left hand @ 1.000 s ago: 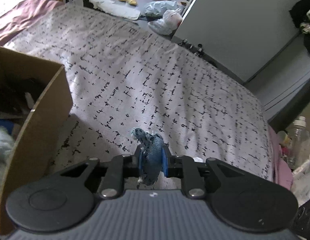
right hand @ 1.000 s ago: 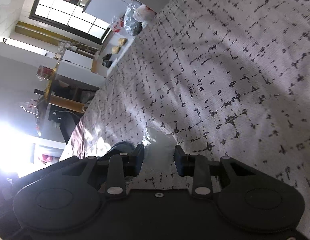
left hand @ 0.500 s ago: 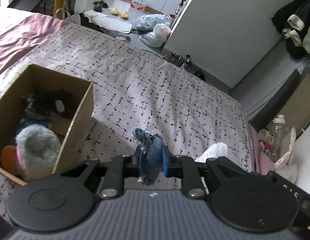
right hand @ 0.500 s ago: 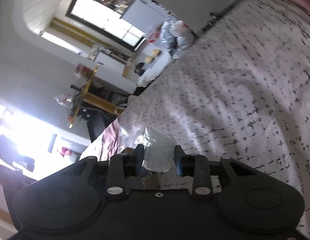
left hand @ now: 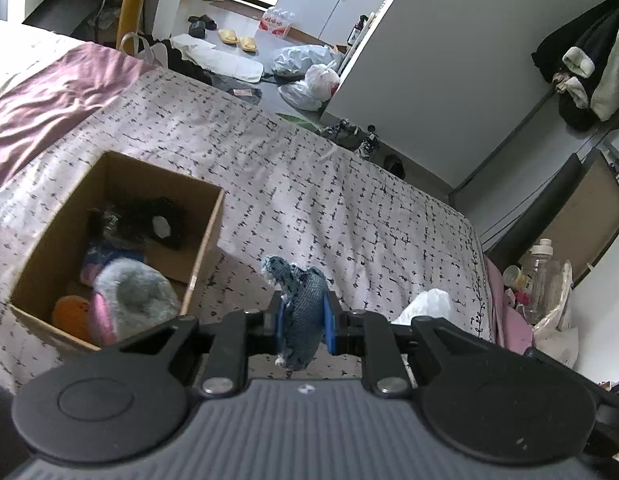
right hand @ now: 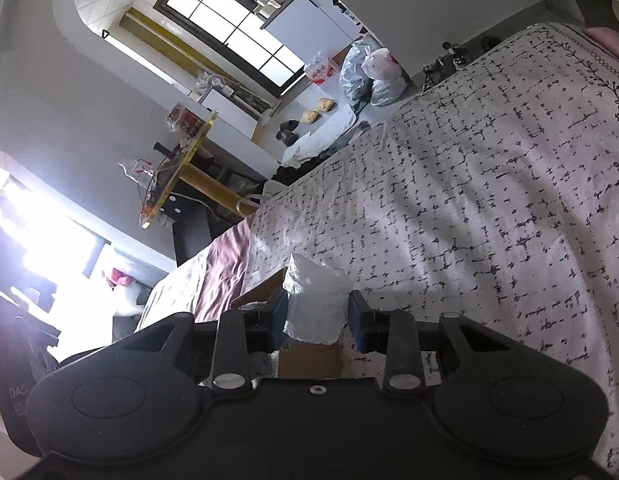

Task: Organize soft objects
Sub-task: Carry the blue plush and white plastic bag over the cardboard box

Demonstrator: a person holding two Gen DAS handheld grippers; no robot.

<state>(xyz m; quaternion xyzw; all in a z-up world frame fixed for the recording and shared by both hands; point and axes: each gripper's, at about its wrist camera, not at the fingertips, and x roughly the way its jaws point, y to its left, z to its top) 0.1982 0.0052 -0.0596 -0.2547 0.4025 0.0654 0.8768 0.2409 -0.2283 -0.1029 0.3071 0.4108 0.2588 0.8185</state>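
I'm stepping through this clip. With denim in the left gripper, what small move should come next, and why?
Probably carry the left gripper leftward over the cardboard box: it grips the denim scrap, and the open box already holds other soft things.

The only lettering that can be read is "DAS", in pale capitals on a dark housing (right hand: 17, 394) at the lower left edge of the right wrist view, left of the right gripper (right hand: 317, 316). A smaller line just beneath it is too blurred to read. A wrapped pack (left hand: 275, 24) on the far floor carries red print, too small to make out, and so is anything on the clear bottle (left hand: 543, 268) beside the bed
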